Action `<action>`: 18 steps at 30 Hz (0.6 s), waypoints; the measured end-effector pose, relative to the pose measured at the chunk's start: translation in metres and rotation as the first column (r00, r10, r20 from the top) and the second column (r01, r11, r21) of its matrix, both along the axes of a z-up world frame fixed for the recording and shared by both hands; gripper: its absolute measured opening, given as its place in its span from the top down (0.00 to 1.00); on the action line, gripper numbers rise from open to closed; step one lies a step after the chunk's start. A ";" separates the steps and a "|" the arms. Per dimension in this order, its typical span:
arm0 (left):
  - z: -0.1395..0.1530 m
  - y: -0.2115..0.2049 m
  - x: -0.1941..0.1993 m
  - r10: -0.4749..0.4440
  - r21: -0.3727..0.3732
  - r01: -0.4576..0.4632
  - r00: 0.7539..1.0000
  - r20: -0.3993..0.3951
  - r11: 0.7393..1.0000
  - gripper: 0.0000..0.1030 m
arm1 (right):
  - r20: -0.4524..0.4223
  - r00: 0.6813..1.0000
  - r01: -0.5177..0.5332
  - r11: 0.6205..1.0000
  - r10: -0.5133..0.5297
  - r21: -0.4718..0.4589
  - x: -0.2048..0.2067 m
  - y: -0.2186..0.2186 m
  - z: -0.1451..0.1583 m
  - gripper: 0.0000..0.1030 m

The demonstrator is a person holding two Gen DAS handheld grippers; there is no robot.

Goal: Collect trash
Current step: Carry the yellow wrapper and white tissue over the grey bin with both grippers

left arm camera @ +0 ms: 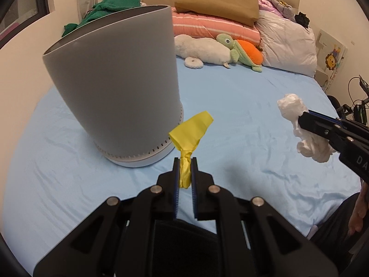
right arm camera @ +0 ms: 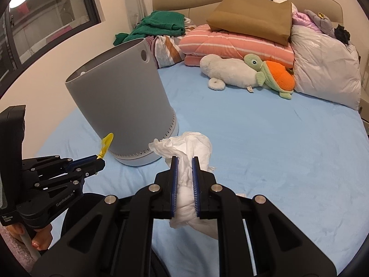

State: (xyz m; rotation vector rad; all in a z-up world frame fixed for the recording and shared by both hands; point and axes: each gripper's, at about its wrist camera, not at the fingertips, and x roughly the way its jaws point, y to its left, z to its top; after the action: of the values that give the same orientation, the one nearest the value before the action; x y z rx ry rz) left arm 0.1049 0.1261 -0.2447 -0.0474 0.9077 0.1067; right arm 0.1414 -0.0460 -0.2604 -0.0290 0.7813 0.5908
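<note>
Bedroom scene, blue-sheeted bed (left arm camera: 242, 106), two hand-held grippers raised above it.

- Left black two-finger gripper (left arm camera: 185, 161): jaws pinched on a crumpled yellow scrap of thin plastic or cloth (left arm camera: 190, 133); twisted lower end between the blue pads, wider end fanned out beyond the fingertips. Also seen from the right wrist view at lower left (right arm camera: 99, 159), yellow scrap (right arm camera: 106, 143) sticking up from its tip, just before the bin's base.
- Right black two-finger gripper (right arm camera: 184, 159): jaws clamped on a crumpled white tissue wad (right arm camera: 186, 147); tissue bulging past the fingertips and trailing back between the pads. In the left wrist view, entering from the right edge (left arm camera: 302, 117), white wad (left arm camera: 293, 110) held clear of the sheet.
- Tall grey cylindrical waste bin with perforated pale base (left arm camera: 115, 87): standing on the bed, ahead and to the left of both grippers; open top, contents not visible.
- White plush toy (right arm camera: 228, 71) and green-and-orange plush turtle (right arm camera: 272, 73): lying side by side, touching, near the headboard.
- Pink striped folded quilt (right arm camera: 235, 43): behind the plush toys, brown paper bag (right arm camera: 251, 20) lying on top.
- Green knitted garment (right arm camera: 159, 25): heaped behind the bin.
</note>
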 end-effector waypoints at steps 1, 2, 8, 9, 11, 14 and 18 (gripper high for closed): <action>0.001 0.005 -0.004 0.009 0.000 -0.009 1.000 0.001 1.000 0.91 | 0.002 1.000 -0.008 1.000 0.008 0.002 -0.002 0.004 0.001 0.89; 0.002 0.009 -0.008 0.018 0.001 -0.018 1.000 0.003 1.000 0.91 | 0.004 1.000 -0.018 1.000 0.018 0.004 -0.005 0.009 0.003 0.89; 0.008 0.040 -0.032 0.078 0.010 -0.078 0.997 0.017 0.997 0.91 | 0.021 0.997 -0.077 0.997 0.077 0.017 -0.016 0.038 0.012 0.89; 0.009 0.044 -0.035 0.087 0.013 -0.087 0.996 0.021 0.996 0.91 | 0.025 0.996 -0.089 0.996 0.088 0.019 -0.018 0.043 0.015 0.89; 0.013 0.053 -0.039 0.104 0.017 -0.104 0.994 0.028 0.994 0.91 | 0.035 0.993 -0.110 0.994 0.109 0.023 -0.020 0.053 0.020 0.89; 0.021 0.068 -0.046 0.129 0.025 -0.130 0.991 0.039 0.991 0.91 | 0.047 0.989 -0.144 0.989 0.143 0.028 -0.022 0.067 0.028 0.89; 0.035 0.087 -0.048 0.151 0.024 -0.153 0.987 0.060 0.988 0.91 | 0.059 0.981 -0.187 0.982 0.184 0.036 -0.021 0.086 0.040 0.89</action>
State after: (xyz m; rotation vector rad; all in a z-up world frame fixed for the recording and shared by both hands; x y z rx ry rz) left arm 0.0565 0.2127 -0.2094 -0.0932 0.8435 0.2591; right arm 0.1208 0.0398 -0.2203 -0.0808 0.7162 0.7800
